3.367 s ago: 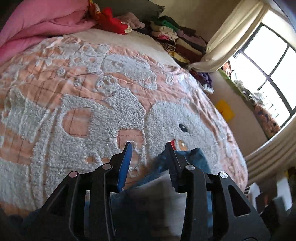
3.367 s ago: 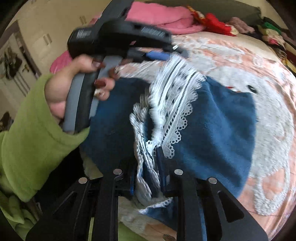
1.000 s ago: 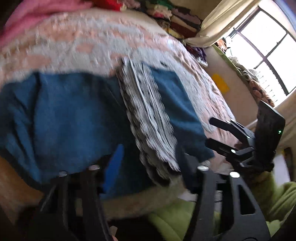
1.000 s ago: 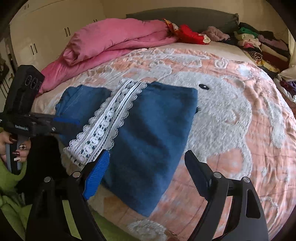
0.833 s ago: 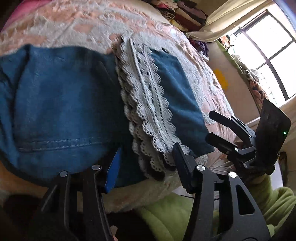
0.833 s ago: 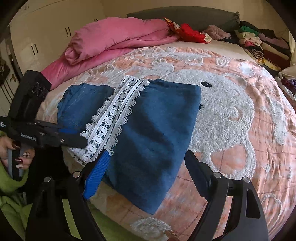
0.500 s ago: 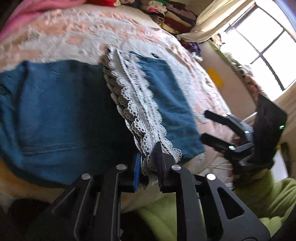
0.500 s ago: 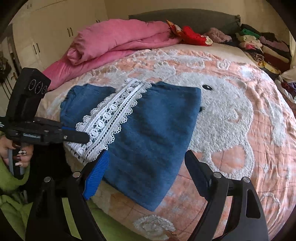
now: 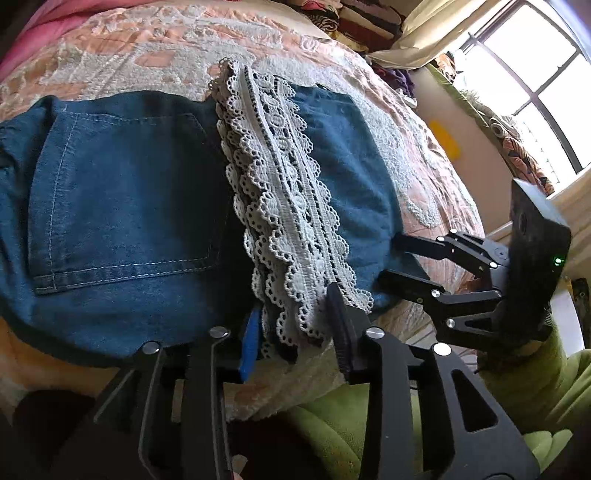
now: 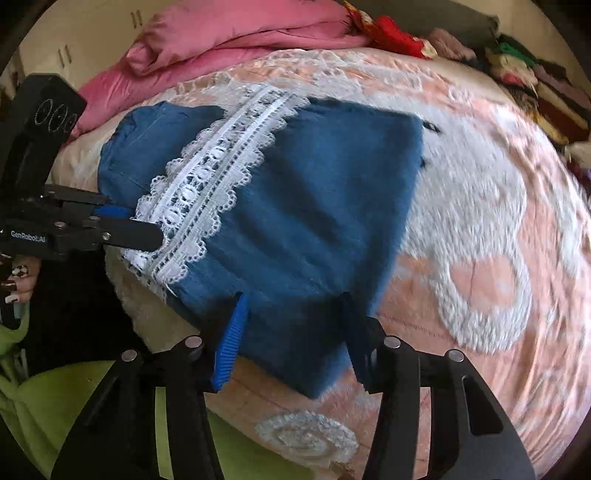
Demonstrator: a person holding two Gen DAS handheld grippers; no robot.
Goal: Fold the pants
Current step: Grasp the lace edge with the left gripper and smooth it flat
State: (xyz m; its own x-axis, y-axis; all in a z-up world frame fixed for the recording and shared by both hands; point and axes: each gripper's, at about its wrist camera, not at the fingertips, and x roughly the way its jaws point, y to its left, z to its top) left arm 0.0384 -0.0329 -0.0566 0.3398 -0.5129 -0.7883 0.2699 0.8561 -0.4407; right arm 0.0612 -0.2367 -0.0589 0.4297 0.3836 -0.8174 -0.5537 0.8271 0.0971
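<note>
The folded blue denim pants (image 10: 303,221) lie on the near part of the pink-and-white elephant bedspread (image 10: 498,206), their near edge at the mattress edge. The long axis of the bundle runs across the bed, from the back-pocket end (image 9: 122,192) on the left to the plain folded panel on the right. A white lace trim band (image 9: 284,206) crosses the bundle from the far side to the near edge, dividing these two parts.

The left gripper (image 9: 295,328) is partly open, one finger on either side of the near end of the lace; whether its pads touch the cloth cannot be told. Half a second earlier it was pinched nearly shut on that same lace end, so it has since opened. The right gripper (image 10: 291,332) is open, its fingers straddling the near corner of the plain denim panel without clamping it; its gap is narrower than half a second ago, and it has moved closer to the cloth.

A pink quilt (image 10: 229,33) lies bunched at the far side of the bed.
</note>
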